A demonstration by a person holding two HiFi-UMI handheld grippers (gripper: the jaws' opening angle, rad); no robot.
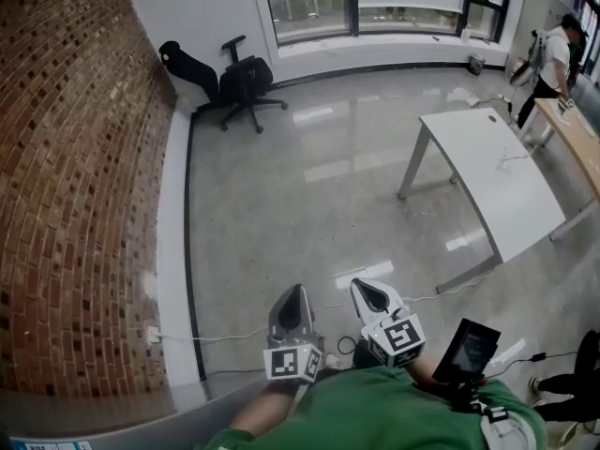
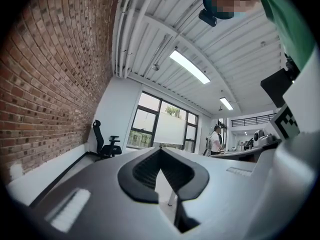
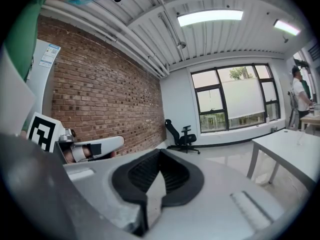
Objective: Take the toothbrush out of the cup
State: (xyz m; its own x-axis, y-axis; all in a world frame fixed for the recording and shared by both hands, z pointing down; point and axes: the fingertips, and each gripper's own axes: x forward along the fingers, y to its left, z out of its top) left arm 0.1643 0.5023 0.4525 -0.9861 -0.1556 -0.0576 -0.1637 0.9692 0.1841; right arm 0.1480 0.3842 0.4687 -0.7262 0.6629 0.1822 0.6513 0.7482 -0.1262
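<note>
Locate the left gripper [image 1: 297, 292] and the right gripper [image 1: 366, 291] low in the head view, side by side and just apart, both pointing out over the glossy grey floor [image 1: 309, 186] from in front of a green sleeve [image 1: 375, 411]. Identify each by its marker cube: left marker cube [image 1: 292, 362], right marker cube [image 1: 401, 337]. Read the left gripper as fully closed in the left gripper view: black ribbed pads [image 2: 144, 171] meeting at the tips, nothing clamped between. Read the right gripper likewise as closed and empty in the right gripper view, its pads [image 3: 141, 171] touching at the tips. Record no position for the toothbrush or the cup: shown in no view, relation to either tool not determinable. Note ahead of the grippers a brick wall [image 1: 66, 157] on the left, a black office chair [image 1: 242, 82] near the far corner below the windows [image 1: 314, 12], and a white table [image 1: 487, 172] to the right, well apart from both grippers. Note beyond it a wooden table [image 1: 583, 143] with a person [image 1: 553, 52] standing beside. Note a black screen device [image 1: 473, 350] just beside the right marker cube, and a white cable [image 1: 220, 336] lying on the floor between a wall socket [image 1: 152, 334] and the grippers. Confirm in the right gripper view the left gripper alongside at the left edge, and in the left gripper view the right marker cube at the right edge.
</note>
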